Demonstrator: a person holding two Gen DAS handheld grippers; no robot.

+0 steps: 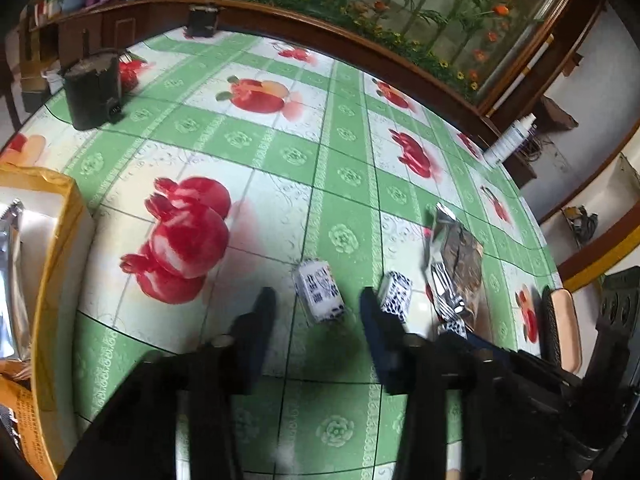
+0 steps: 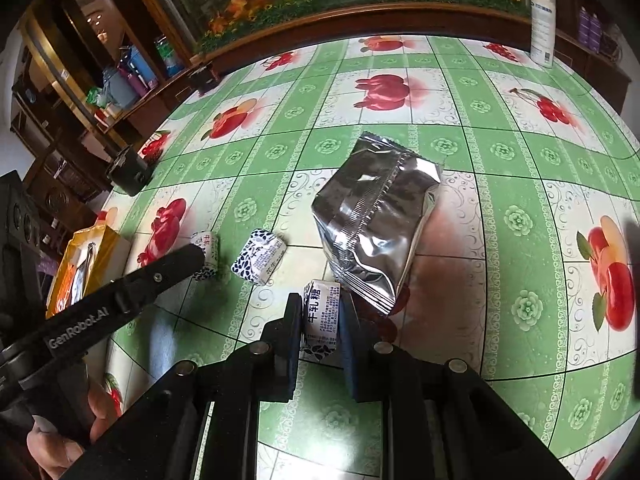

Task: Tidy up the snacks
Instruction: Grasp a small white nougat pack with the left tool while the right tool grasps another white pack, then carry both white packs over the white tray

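Note:
Three small white-and-blue wrapped candies and a silver foil snack bag (image 2: 372, 220) lie on the fruit-print tablecloth. My left gripper (image 1: 316, 294) is open, with one candy (image 1: 320, 292) lying between its fingertips, untouched by either pad. A second candy (image 1: 396, 296) sits just right of that gripper's right finger (image 1: 372, 320), next to the silver bag (image 1: 456, 264). My right gripper (image 2: 322, 304) is shut on the third candy (image 2: 320, 320), close to the bag's near corner. In the right wrist view, a left finger (image 2: 180, 260) partly covers the first candy (image 2: 206, 254).
A yellow box (image 1: 52, 240) holding a silver packet (image 1: 12, 280) stands at the table's left edge. A black cylinder (image 1: 94, 92) sits far left, a white bottle (image 1: 508, 140) at the far right edge. A wooden cabinet (image 1: 280, 16) borders the back.

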